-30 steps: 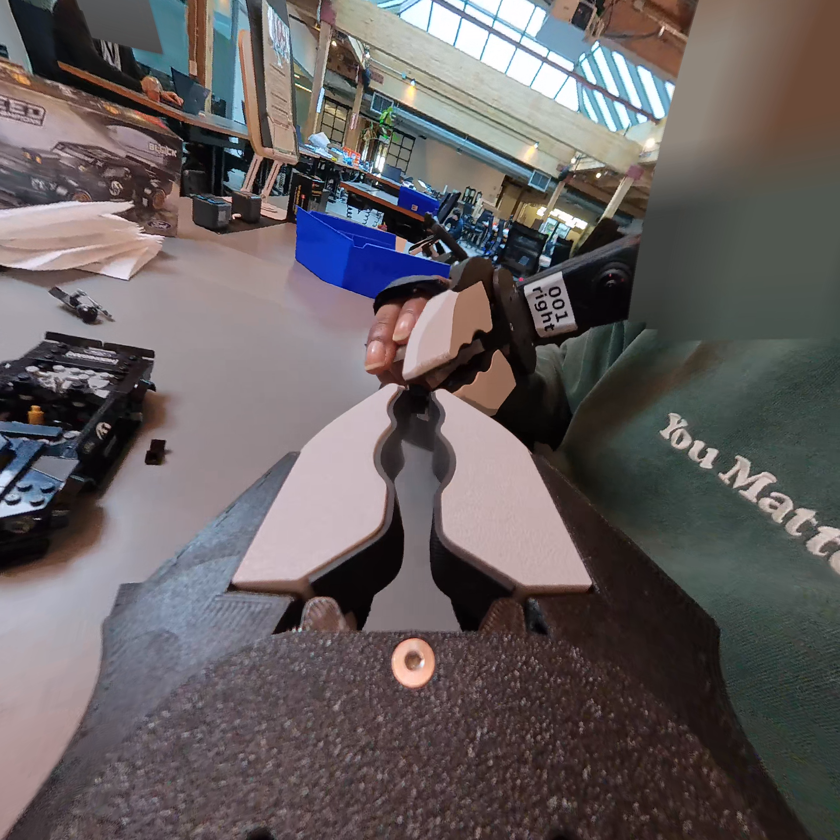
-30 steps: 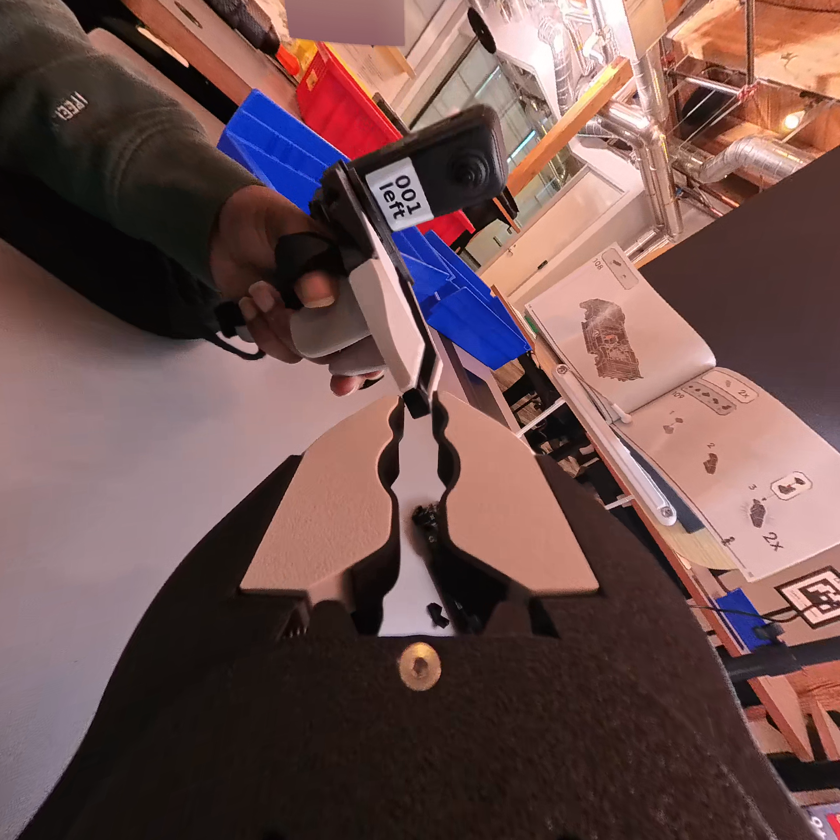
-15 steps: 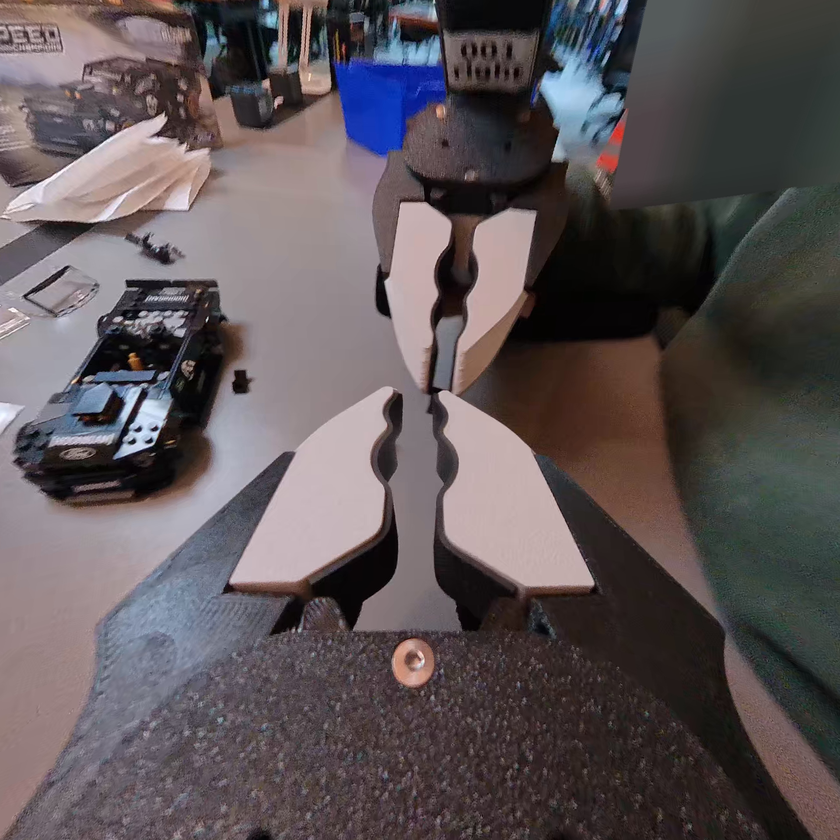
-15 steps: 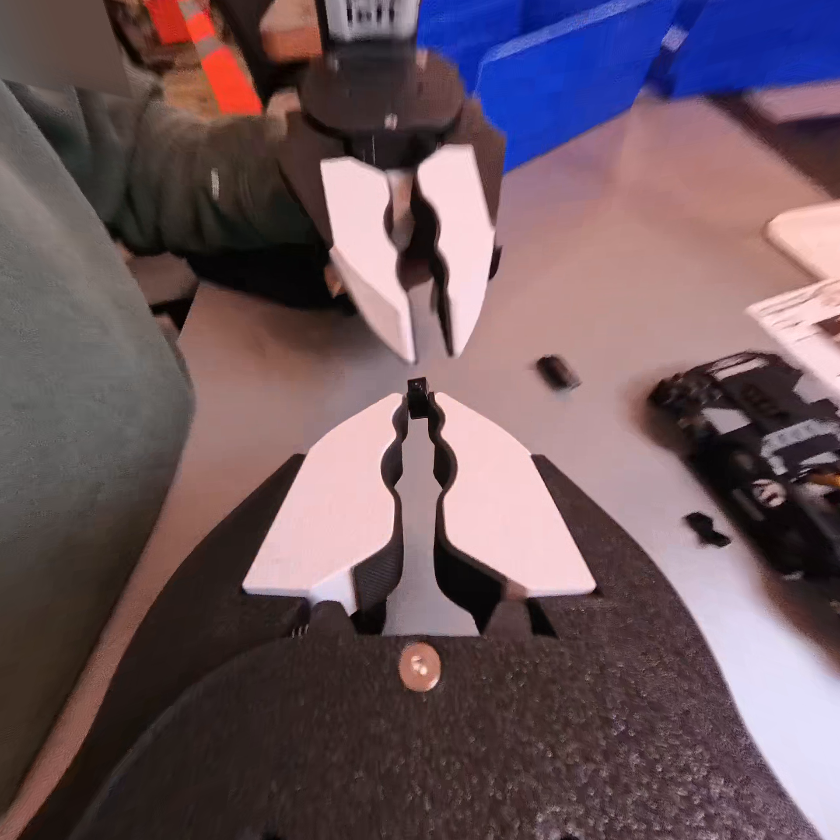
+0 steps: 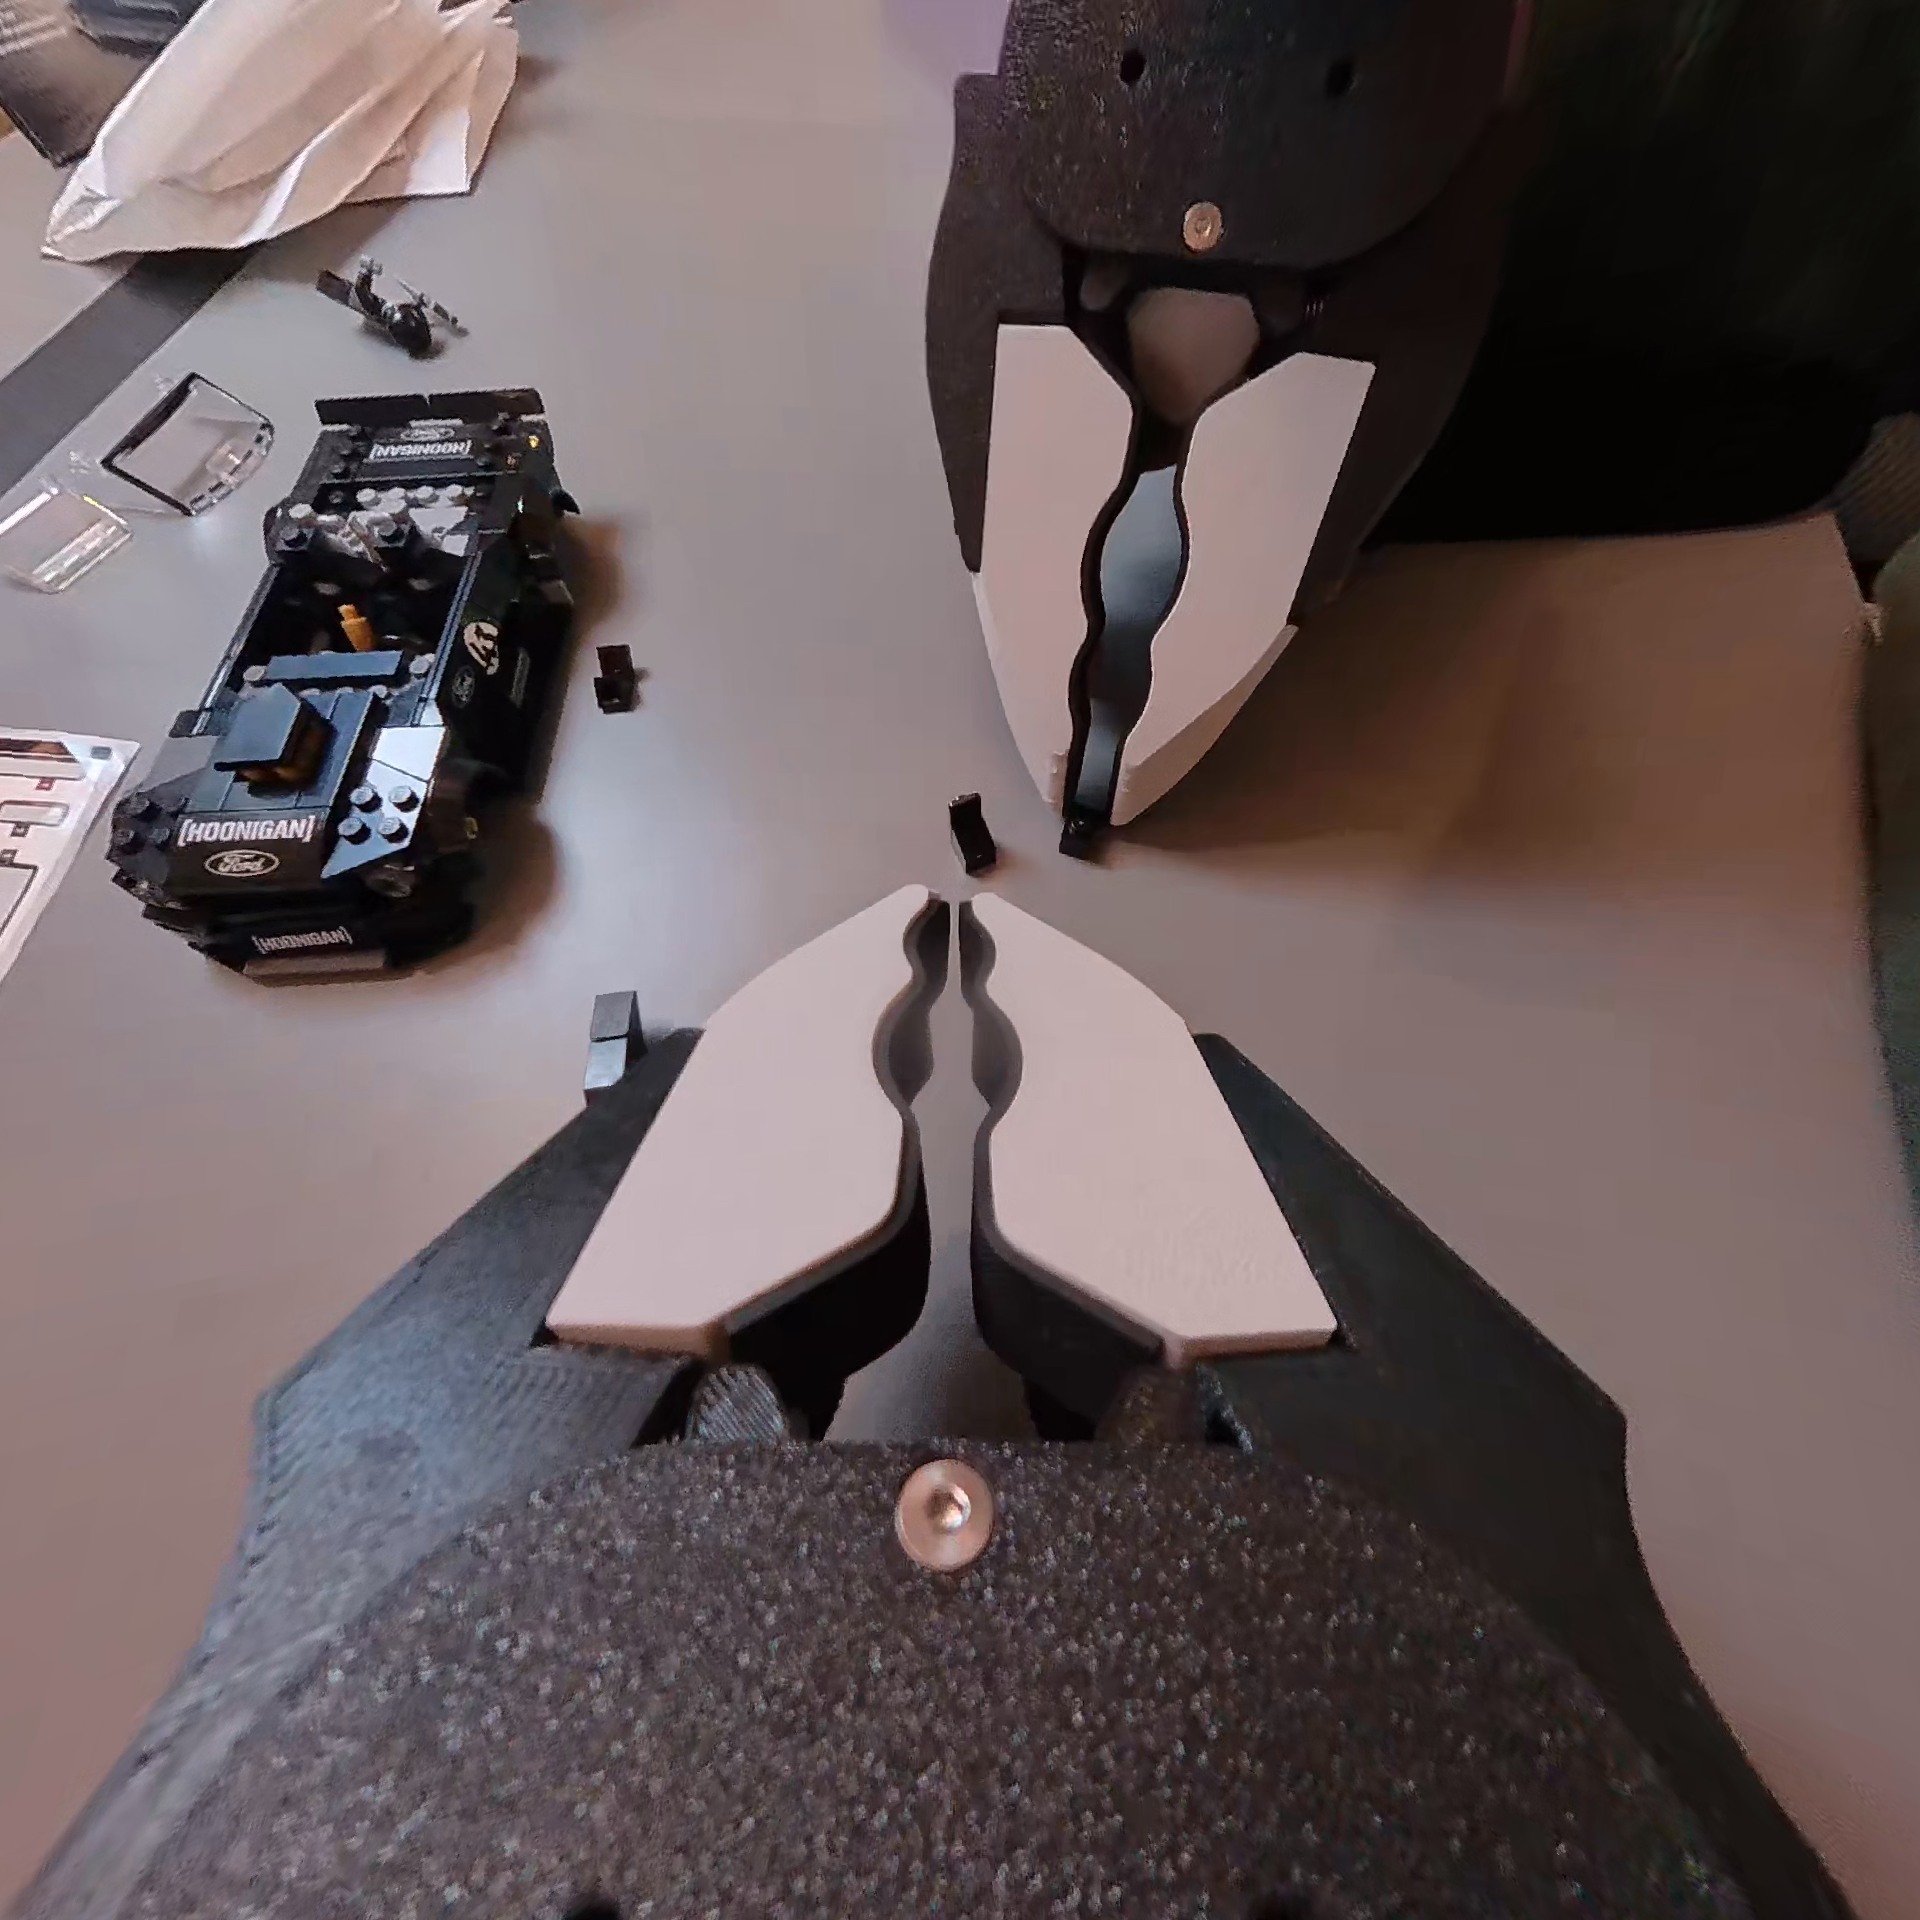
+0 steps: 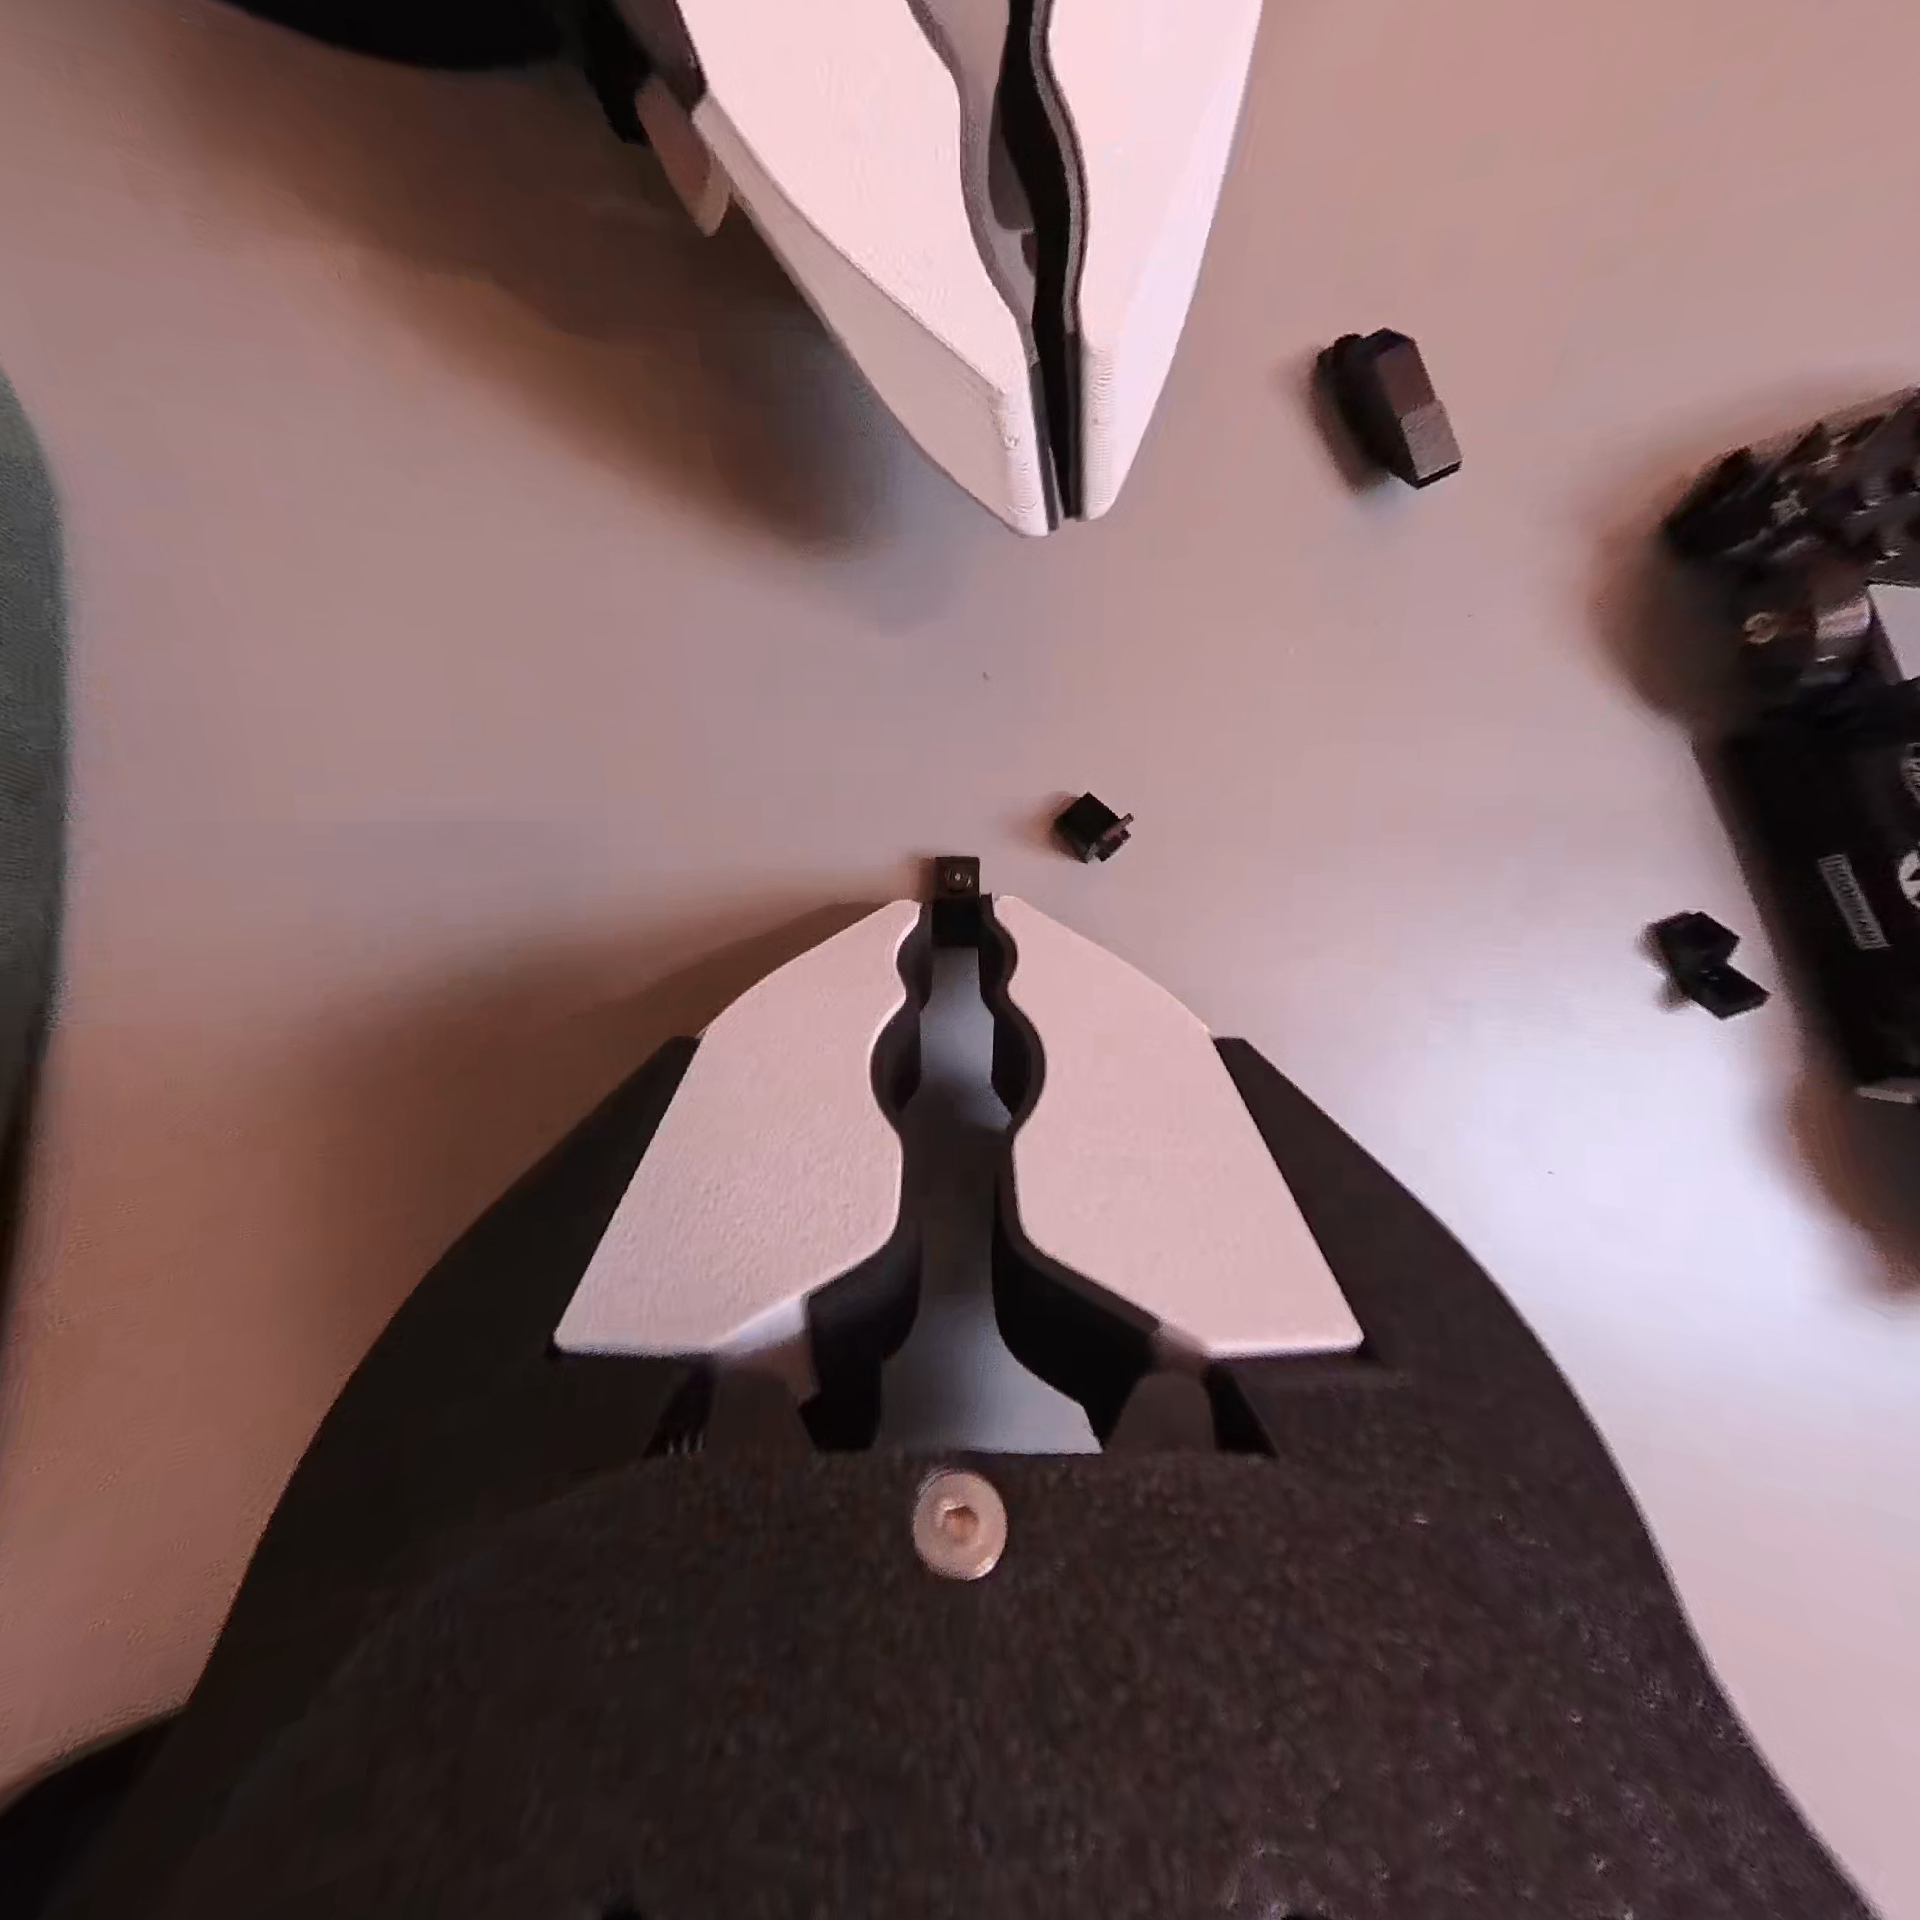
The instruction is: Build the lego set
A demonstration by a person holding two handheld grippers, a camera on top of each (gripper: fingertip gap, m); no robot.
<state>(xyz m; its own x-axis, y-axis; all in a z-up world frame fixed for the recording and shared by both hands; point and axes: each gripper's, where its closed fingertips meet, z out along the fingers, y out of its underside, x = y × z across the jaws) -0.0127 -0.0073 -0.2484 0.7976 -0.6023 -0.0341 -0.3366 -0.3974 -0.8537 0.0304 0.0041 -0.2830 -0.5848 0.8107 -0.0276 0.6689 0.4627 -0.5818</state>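
We see black lego car [image 5: 343,686] on table [image 5: 779,312], left side. Both grippers came down low now. Right gripper [image 6: 961,904] pinches tiny black piece [image 6: 956,878]. Left gripper [image 5: 954,906] nearly shut, empty. Loose black brick [image 5: 971,831] just beside; joining comes next, we think.

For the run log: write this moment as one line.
right gripper: shut on small black piece | left gripper: shut, empty | loose black brick: on table, between tips | car: untouched

Both grippers have come down from the air to the bench [image 5: 1455,935], and the left gripper [image 5: 954,904], closed on nothing, now points at a small black piece [image 5: 971,831] just before its fingers.
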